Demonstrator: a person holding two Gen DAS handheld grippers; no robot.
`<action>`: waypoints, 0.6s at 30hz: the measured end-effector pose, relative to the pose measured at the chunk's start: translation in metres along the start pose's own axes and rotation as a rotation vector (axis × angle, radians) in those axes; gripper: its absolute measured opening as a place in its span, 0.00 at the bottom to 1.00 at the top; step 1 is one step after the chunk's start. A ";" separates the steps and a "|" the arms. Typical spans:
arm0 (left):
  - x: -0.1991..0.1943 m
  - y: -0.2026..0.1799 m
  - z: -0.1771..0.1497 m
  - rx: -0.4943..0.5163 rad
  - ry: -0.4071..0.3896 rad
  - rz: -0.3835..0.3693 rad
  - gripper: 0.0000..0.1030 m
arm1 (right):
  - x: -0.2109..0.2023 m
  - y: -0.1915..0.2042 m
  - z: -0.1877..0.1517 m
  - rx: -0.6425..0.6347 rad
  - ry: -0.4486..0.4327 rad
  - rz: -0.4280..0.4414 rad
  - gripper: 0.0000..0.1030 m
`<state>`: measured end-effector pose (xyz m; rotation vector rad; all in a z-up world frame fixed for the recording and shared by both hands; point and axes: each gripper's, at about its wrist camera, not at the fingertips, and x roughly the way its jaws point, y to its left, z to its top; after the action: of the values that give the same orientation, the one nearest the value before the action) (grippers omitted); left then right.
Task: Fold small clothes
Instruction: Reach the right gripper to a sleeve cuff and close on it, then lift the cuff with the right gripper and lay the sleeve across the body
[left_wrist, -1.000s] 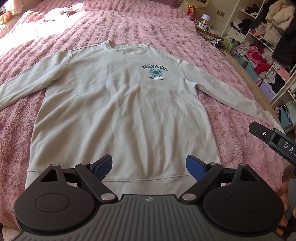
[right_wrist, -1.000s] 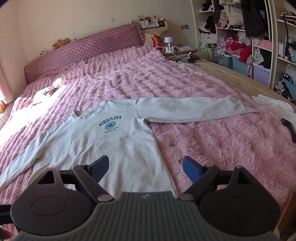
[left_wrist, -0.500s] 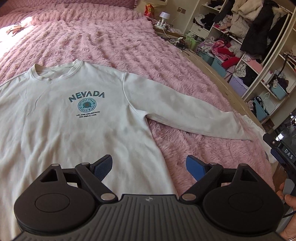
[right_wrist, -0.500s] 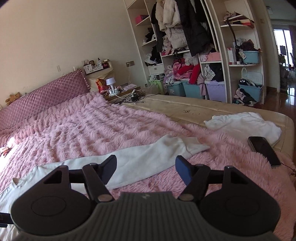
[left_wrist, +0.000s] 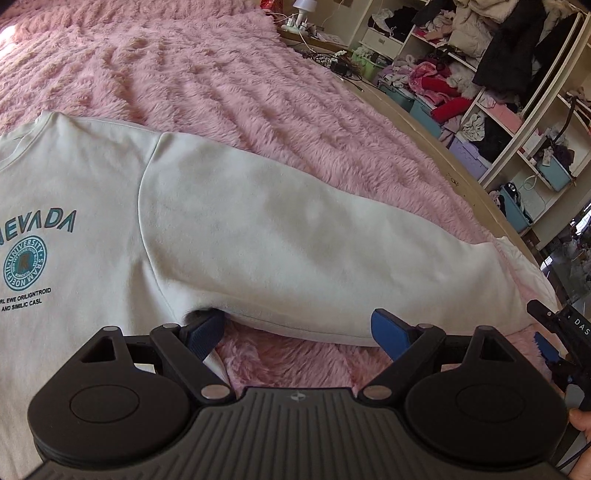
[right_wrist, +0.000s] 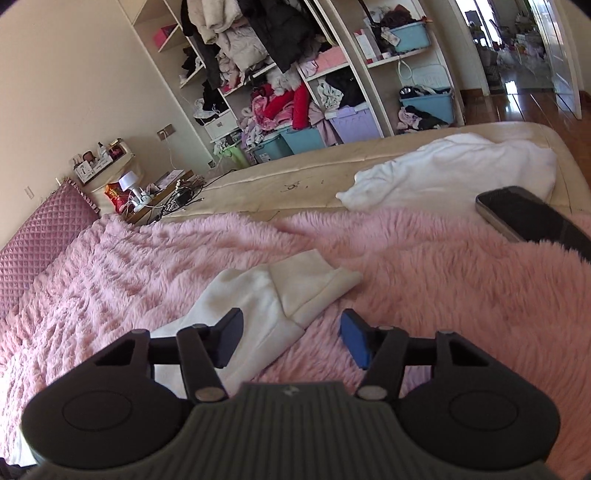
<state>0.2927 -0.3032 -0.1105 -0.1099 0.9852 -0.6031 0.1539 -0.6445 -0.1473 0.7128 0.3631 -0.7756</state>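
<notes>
Sweatshirt (left_wrist: 92, 206) lies flat on the bed (left_wrist: 229, 85); left hand-held gripper (left_wrist: 297, 332) gapes wide at the armpit, right hand-held gripper (right_wrist: 291, 338), just narrowing but empty, straddles the cuff (right_wrist: 314, 282) to lift the sleeve (left_wrist: 314, 251).

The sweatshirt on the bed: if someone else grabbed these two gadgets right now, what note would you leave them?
Left gripper: open, empty, at the sweatshirt's armpit.
Right gripper: open, jaws just narrowing, above the cuff, nothing pinched.
The sweatshirt lies flat, print up, on the pink blanket, sleeve stretched out. A phone and a white garment lie nearby.
Done: no folds.
Left: probably fold this sleeve in first, then everything else.
</notes>
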 end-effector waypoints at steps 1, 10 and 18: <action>0.005 0.002 0.000 -0.010 0.009 -0.003 1.00 | 0.006 -0.002 0.001 0.018 0.003 0.006 0.54; 0.025 0.005 -0.002 0.011 0.046 0.010 1.00 | 0.029 -0.001 0.008 0.128 -0.024 0.016 0.02; 0.030 0.004 0.002 0.026 0.050 0.007 1.00 | 0.014 0.007 0.016 0.149 -0.053 0.067 0.02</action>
<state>0.3078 -0.3161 -0.1334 -0.0681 1.0258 -0.6142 0.1691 -0.6596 -0.1408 0.8380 0.2339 -0.7619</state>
